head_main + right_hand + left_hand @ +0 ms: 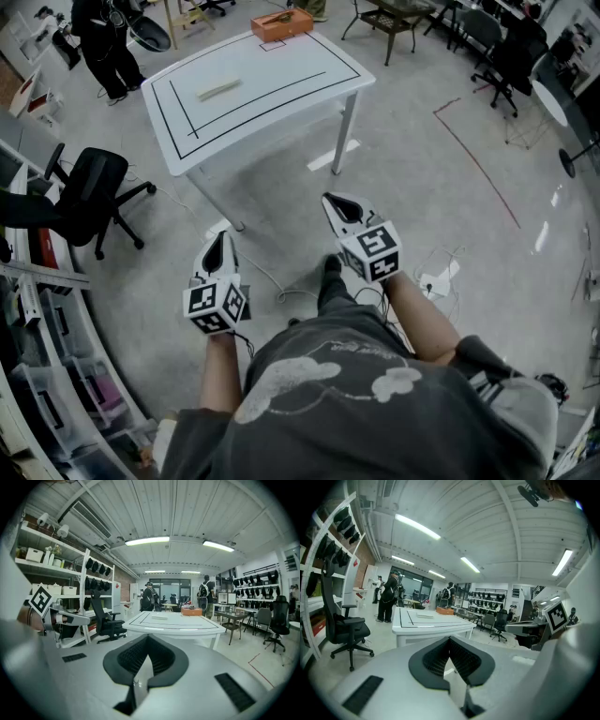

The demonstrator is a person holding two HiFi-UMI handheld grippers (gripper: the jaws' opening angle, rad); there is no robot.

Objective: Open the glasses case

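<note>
White table (pixel 291 70), black-lined top: pale glasses case (pixel 218 89) near the middle, orange box (pixel 281 24) at the far edge. My left gripper (pixel 219 246) and right gripper (pixel 337 208): over the floor, well short of the table. Black office chair (pixel 94 192) at left.

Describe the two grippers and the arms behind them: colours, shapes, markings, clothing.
The left gripper and right gripper are pale grey shells tapering to a point, with black ribbed pads. Each carries a white cube with black square markers. The person wears a grey short-sleeved T-shirt with a pale print.
</note>
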